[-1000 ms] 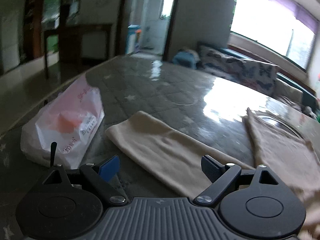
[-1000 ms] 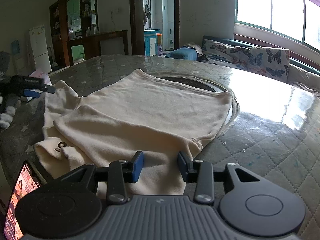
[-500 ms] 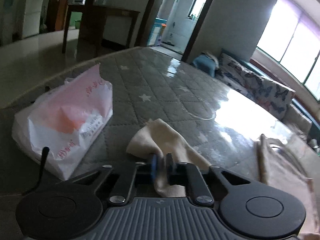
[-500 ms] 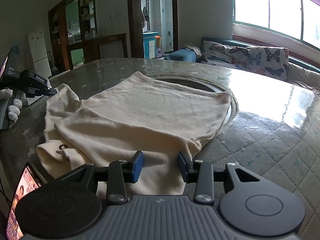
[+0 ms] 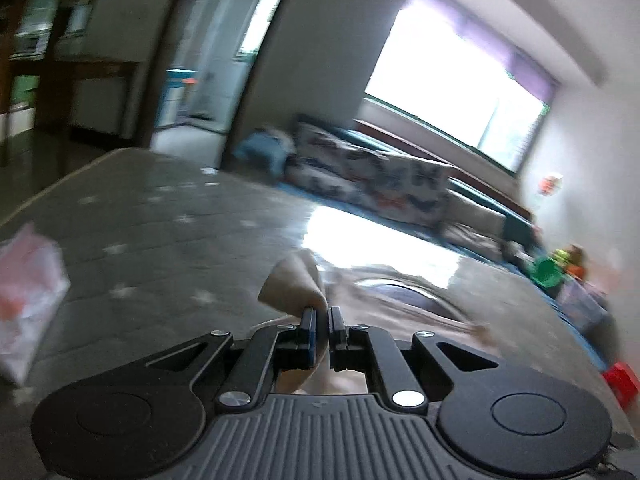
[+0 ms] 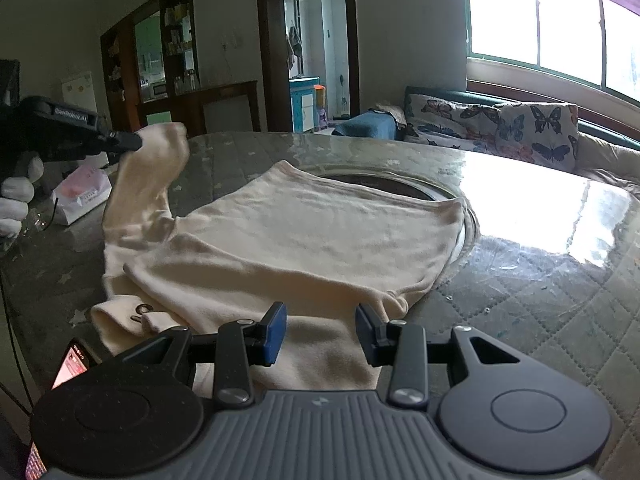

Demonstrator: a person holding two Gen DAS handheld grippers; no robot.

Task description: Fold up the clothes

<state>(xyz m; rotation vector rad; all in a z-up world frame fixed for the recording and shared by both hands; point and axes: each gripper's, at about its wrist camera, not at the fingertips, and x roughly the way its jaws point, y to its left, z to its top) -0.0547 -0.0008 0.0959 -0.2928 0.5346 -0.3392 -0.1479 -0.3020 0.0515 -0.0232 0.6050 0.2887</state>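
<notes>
— Cream cotton, that is what fills the near end of the table (image 6: 552, 300): a pale garment (image 6: 304, 240) spread flat on the quilted grey cover, its hem just under the right gripper (image 6: 321, 330).

— And is that gripper holding it?

— No. Its blue-padded fingers (image 6: 275, 332) stand apart, poised above the cloth, with nothing between them that they press on. Just left of it a phone (image 6: 71, 364) lies at the table's edge, screen lit.

— What about the other hand?

— The left gripper (image 5: 322, 326) has its jaws together, clamped on a sleeve (image 6: 154, 176) of the same garment. From the right-hand camera you see the sleeve lifted clear of the table, hanging in a curve from the dark tool down to the shoulder, which still lies on the cover. A white-gloved hand (image 6: 16, 196) grips the tool's handle.

— So the body of it stays down?

— Yes, flat, reaching across to a round metal-rimmed inset (image 6: 384, 184) in the tabletop, partly covering it.

— Anything beyond?

— A white and pink plastic bag (image 6: 82, 196) sits on the table past the raised sleeve. Farther off, a sofa with butterfly cushions (image 6: 520, 128) runs under the bright window (image 6: 560, 20), and a doorway (image 6: 316, 44) opens at the back. The left camera's view is blurred, so finer detail there I cannot tell
</notes>
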